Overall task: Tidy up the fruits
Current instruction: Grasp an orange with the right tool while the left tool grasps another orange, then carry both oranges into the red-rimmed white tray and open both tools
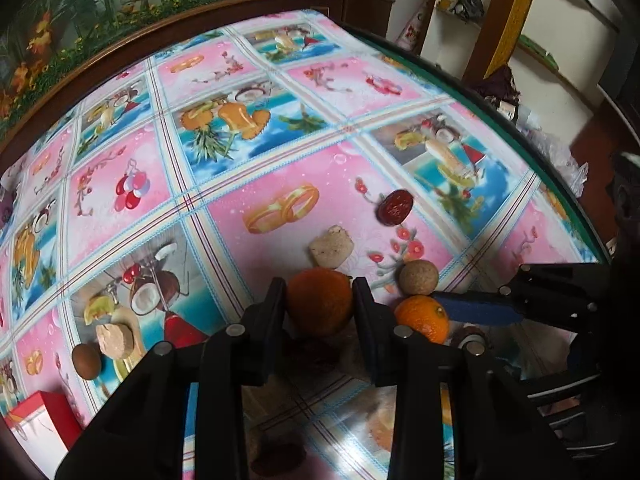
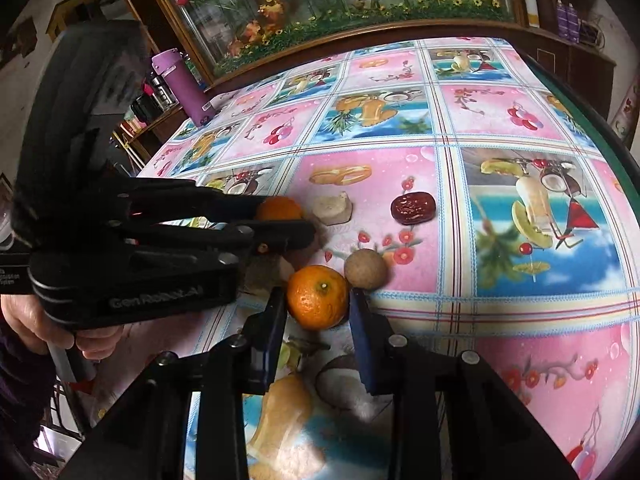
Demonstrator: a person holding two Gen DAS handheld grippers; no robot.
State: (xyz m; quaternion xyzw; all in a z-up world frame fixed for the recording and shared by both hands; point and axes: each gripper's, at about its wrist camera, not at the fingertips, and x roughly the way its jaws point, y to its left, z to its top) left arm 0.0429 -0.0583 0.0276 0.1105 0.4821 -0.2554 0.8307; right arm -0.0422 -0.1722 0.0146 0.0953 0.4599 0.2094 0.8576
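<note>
Both your grippers are low, side by side.
Your left gripper (image 1: 319, 304) has its fingers closed against an orange (image 1: 319, 301); your right gripper (image 2: 318, 300) has its fingers either side of a second orange (image 2: 317, 297), contact unclear.

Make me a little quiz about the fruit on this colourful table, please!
1. True or false: each gripper has an orange between its fingers.
2. Which thing lies farthest from both grippers? A) the red date B) the round tan fruit C) the pale chunk
3. Fill in: the round tan fruit sits right beside the ____ gripper's orange.

Key:
1. True: the left gripper straddles one orange, the right gripper the other orange.
2. A
3. right
</note>
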